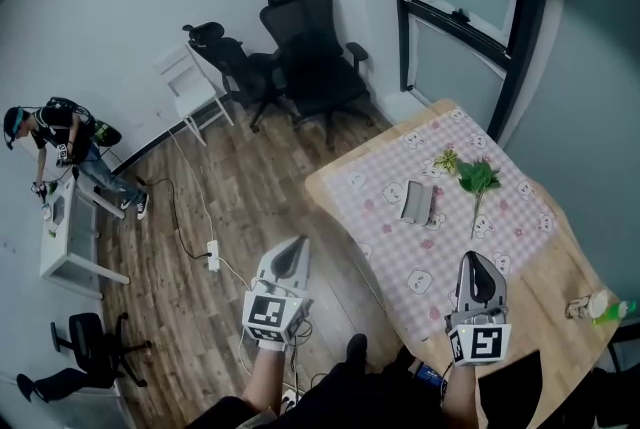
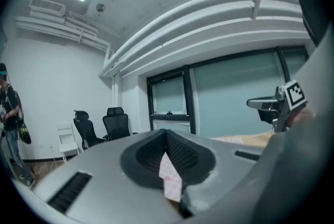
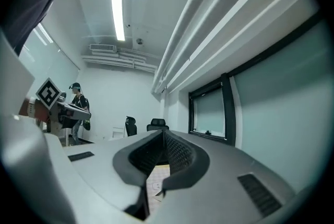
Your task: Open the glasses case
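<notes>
Head view: glasses case (image 1: 417,203) lies on the checked tablecloth (image 1: 520,217) near a leafy sprig (image 1: 476,179), well apart from left gripper (image 1: 291,249) and right gripper (image 1: 477,262).
Left gripper view: jaws together, empty.
Right gripper view: same, nothing held.
Likely best: lower both, pin the base with one, lift the lid edge with the other.

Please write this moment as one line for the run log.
left tongs: shut, empty | right tongs: shut, empty | case: on table, untouched | phase: tongs away from case
</notes>
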Available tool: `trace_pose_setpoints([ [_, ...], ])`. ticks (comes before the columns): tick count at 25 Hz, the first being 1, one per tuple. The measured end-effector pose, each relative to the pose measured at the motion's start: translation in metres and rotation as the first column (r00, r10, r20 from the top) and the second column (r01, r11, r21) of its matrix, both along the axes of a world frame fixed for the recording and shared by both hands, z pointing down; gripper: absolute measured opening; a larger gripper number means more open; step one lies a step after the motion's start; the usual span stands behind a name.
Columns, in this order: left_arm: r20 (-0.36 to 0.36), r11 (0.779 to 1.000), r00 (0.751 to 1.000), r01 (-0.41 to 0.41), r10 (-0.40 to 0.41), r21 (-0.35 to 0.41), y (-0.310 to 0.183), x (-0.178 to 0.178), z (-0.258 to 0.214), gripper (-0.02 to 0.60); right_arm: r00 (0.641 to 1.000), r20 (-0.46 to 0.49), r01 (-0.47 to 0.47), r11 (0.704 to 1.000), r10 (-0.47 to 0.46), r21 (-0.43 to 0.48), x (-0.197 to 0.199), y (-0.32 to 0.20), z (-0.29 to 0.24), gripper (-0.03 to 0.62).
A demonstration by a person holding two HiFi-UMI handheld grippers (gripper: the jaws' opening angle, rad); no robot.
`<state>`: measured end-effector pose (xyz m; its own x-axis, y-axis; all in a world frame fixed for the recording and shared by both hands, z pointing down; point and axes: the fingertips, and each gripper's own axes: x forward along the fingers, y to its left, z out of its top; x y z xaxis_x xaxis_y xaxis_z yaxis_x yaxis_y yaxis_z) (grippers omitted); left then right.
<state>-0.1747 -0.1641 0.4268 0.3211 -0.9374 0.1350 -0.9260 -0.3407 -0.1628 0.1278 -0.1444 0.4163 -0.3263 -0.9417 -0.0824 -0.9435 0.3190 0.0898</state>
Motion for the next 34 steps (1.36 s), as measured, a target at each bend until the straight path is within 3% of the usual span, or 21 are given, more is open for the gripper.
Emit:
trace_pose_setpoints([
  [6, 0.021, 1.000, 1.000, -0.016, 0.015, 0.021, 0.006, 0.006, -0.006, 0.002, 0.999, 0.015, -0.037, 0.999, 0.036, 0.025, 0.011, 0.003, -0.010, 0.021],
  [9, 0.022, 1.000, 1.000, -0.008, 0.007, 0.027, 0.009, 0.004, -0.007, 0.000, 0.999, -0.021, -0.048, 0.999, 0.048, 0.022, 0.011, 0.004, -0.011, 0.018],
  [34, 0.061, 0.999, 0.998, -0.026, 0.024, 0.041, 0.016, 0.001, -0.017, 0.002, 0.999, -0.030, 0.026, 0.999, -0.025, 0.026, -0.012, 0.009, -0.026, 0.017],
])
